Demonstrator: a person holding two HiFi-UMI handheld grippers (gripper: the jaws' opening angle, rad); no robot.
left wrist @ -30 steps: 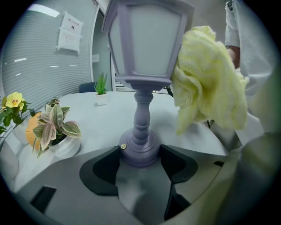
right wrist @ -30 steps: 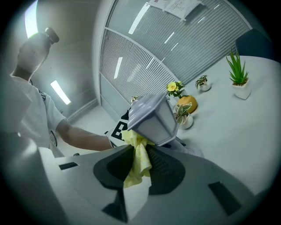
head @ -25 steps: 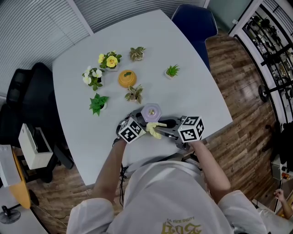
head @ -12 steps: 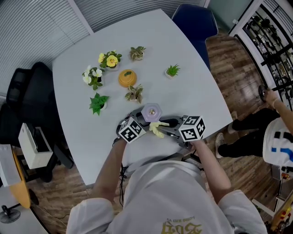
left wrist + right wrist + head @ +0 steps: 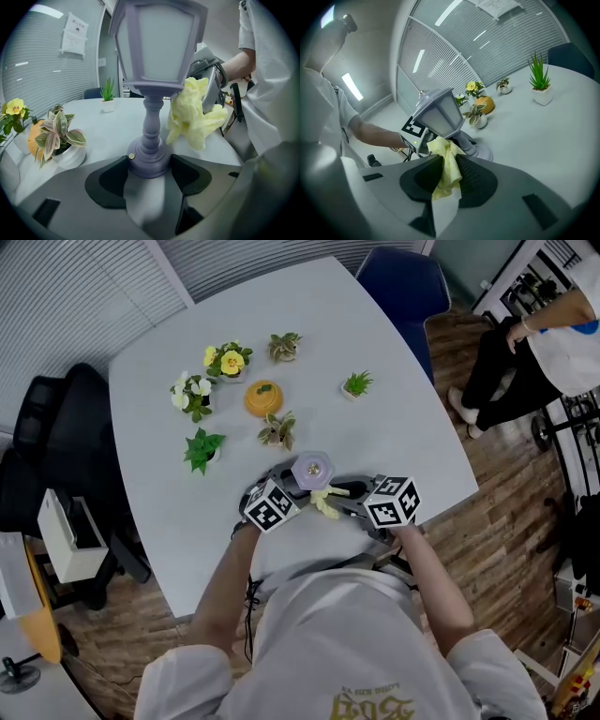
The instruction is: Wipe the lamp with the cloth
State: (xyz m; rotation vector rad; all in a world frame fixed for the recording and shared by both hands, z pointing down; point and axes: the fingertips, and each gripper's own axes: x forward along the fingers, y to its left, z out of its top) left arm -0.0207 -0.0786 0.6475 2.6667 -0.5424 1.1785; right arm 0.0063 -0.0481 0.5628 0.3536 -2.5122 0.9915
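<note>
White bench [image 5: 412,437], potted plants [image 5: 201,451] behind; the lamp [image 5: 154,51] stands upright near the front edge between 2 tools. Wiping should go best with light strokes along stem and shade, with the base pinned so that the lamp cannot tip. Left tool [image 5: 149,166] grips the lamp's base. Right tool [image 5: 447,164], narrow, pinches the yellow cloth [image 5: 443,150] against the stem.

A passing person [image 5: 511,357] has walked along the wooden floor [image 5: 487,512] from lower right to the top right corner
</note>
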